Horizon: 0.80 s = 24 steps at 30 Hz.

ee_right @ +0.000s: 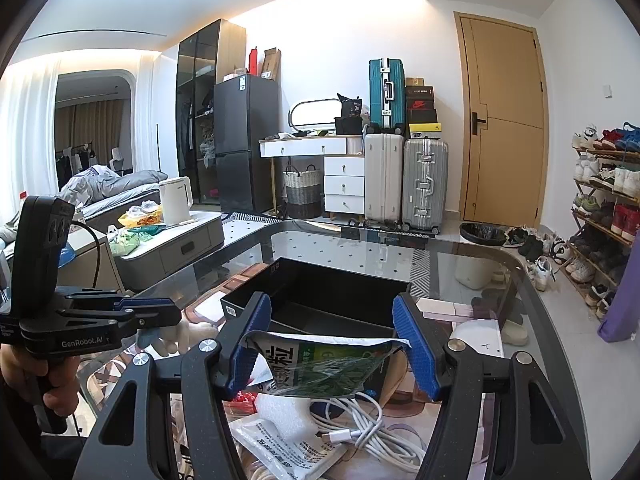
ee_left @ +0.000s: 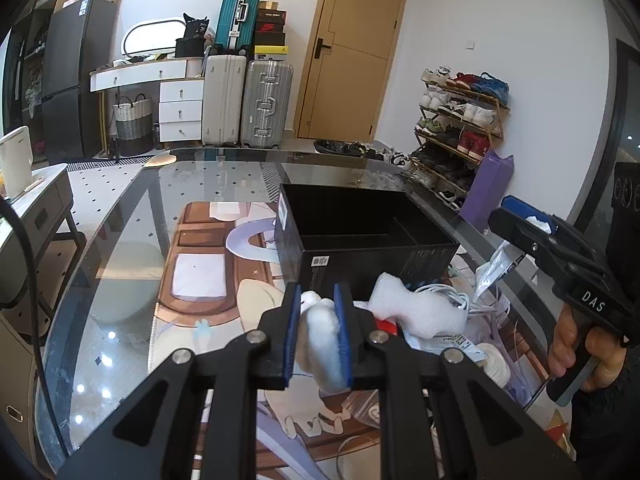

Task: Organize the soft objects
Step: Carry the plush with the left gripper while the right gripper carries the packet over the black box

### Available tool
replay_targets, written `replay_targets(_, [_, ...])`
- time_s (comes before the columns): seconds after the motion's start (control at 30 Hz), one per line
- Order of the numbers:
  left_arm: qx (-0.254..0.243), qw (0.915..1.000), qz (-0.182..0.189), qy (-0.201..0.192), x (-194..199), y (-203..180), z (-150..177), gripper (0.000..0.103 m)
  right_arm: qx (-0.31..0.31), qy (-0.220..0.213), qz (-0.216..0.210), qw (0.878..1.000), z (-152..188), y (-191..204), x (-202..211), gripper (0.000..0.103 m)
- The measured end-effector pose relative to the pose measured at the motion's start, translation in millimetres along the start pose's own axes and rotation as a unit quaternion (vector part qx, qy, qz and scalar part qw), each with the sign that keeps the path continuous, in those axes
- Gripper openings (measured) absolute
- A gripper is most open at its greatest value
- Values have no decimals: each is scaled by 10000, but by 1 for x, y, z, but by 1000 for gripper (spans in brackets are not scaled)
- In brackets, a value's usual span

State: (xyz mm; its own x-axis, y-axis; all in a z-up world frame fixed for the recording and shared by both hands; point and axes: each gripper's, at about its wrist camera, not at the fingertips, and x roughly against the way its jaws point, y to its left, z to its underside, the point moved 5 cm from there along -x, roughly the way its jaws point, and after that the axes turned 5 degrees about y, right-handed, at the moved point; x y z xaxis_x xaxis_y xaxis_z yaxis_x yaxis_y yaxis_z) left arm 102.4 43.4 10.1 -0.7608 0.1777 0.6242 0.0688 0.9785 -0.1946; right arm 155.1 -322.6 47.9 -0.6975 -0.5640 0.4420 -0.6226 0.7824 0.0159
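Note:
My left gripper is shut on a white plush toy, held just before the near wall of the open black box on the glass table. My right gripper holds a green-and-white packet between its blue pads, above the pile and before the box. In the left wrist view the right gripper shows at the right with the packet hanging from it. In the right wrist view the left gripper shows at the left with the plush under it.
A pile lies on the table: white foam piece, coiled white cables, a flat white packet, a red item. The glass table's edge curves on the right. A shoe rack and suitcases stand beyond.

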Motion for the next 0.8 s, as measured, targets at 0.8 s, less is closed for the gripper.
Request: replay_targets(0.8, [-250,9969,255,-698,31,-23,-46,15,-25,-31,60,10000,-24,-9,-19,65])
